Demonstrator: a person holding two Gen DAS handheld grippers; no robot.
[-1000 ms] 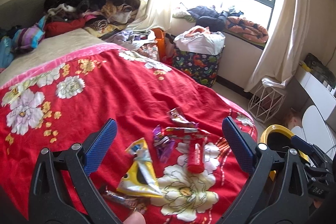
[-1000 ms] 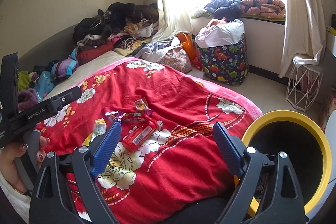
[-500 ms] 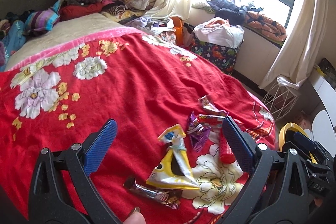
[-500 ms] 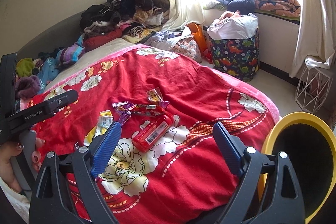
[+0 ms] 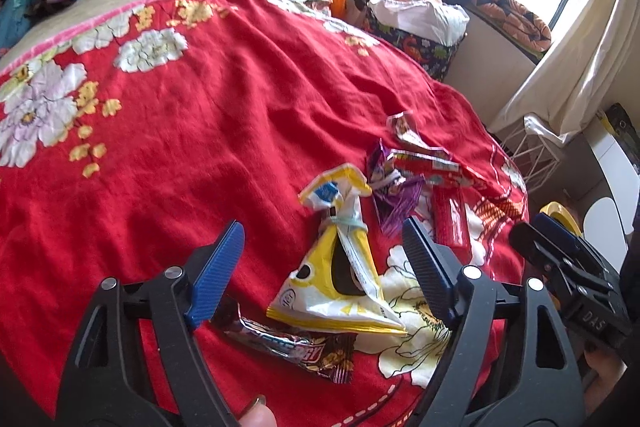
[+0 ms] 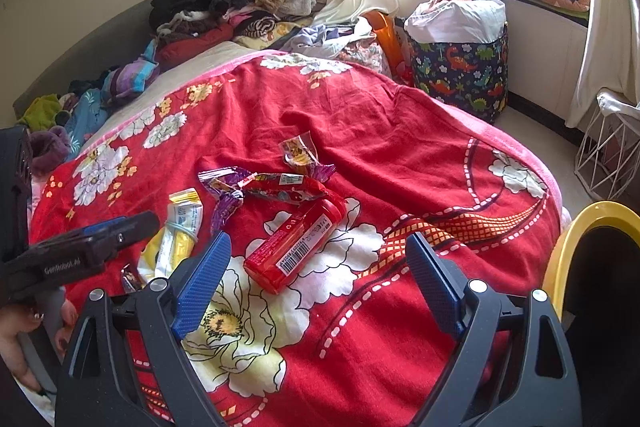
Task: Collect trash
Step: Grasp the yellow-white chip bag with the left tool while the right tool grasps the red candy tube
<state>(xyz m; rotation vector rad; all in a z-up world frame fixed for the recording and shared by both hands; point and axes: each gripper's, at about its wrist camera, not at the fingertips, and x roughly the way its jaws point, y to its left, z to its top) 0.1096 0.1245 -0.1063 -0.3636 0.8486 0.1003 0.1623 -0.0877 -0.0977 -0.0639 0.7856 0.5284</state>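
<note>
Trash is lying in a loose group on the red blanket [image 5: 192, 131], near the yellow bin [image 6: 568, 251]. The left gripper [image 5: 320, 267] is closing around the yellow wrapper [image 5: 340, 279], not pressing it yet. The right gripper [image 6: 316, 275] is standing wide over the red tube [image 6: 296, 243]. Compared with a second ago, both are lower and nearer.

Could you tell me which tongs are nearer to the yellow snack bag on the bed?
Left. The left tongs straddle the yellow snack bag, jaws closing with it between them, not yet touching. The right tongs hang over the red bottle, off to the bag's side.
</note>
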